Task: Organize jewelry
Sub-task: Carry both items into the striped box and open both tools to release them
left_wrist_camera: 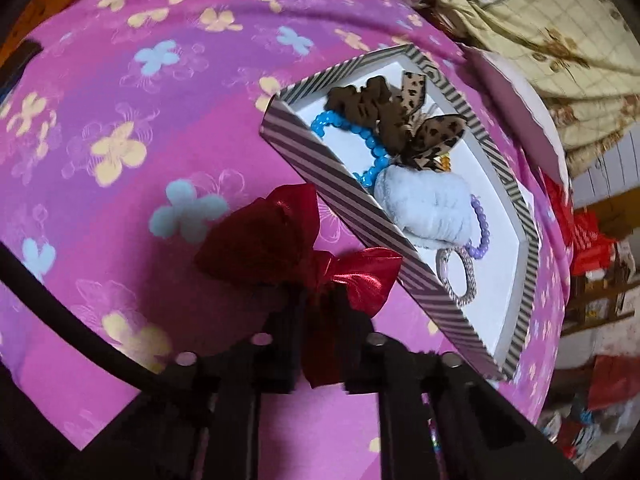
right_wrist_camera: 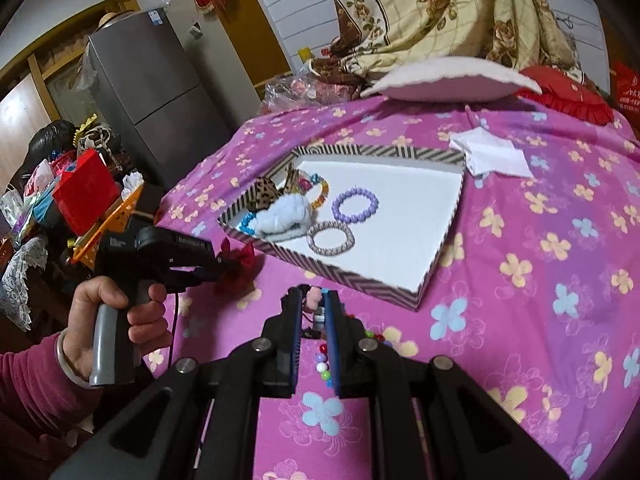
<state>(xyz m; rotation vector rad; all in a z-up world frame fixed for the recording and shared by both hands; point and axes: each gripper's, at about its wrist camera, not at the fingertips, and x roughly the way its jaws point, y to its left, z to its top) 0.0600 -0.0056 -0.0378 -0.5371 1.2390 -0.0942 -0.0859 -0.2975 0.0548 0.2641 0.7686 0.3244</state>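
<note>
Nearest the right wrist camera, the right gripper [right_wrist_camera: 313, 304] has its fingers [right_wrist_camera: 293, 328] clenched on a small pinkish charm [right_wrist_camera: 313, 298] at the tips, with a string of multicoloured beads [right_wrist_camera: 323, 362] hanging down between them over the pink floral cloth [right_wrist_camera: 540, 280]. Whether charm and beads are one piece cannot be told.

In the left wrist view the left gripper [left_wrist_camera: 316, 300] is clamped on a shiny red ribbon bow [left_wrist_camera: 296, 248], held above the cloth just beside the near wall of the striped jewelry box [left_wrist_camera: 340, 184]. The same bow [right_wrist_camera: 234, 266] shows in the right wrist view at the tip of the left gripper [right_wrist_camera: 224, 268], which the person's left hand [right_wrist_camera: 116, 320] grips by its handle, close to the box's left corner.

The open box lies on the cloth with a white floor. Crowded at one end are a leopard-print bow [left_wrist_camera: 424, 136], a brown leopard scrunchie [left_wrist_camera: 368, 108], a blue bead bracelet [left_wrist_camera: 360, 136] and a pale blue fluffy scrunchie [left_wrist_camera: 424, 208]. A purple bead bracelet [right_wrist_camera: 355, 205] and a silvery coiled hair tie [right_wrist_camera: 331, 238] lie side by side on the bare floor just beside them. A multicoloured bead bracelet [right_wrist_camera: 320, 190] sits behind the fluffy scrunchie.

Beyond the box lie a white crumpled paper [right_wrist_camera: 490, 156] and a pale cushion [right_wrist_camera: 452, 84].
</note>
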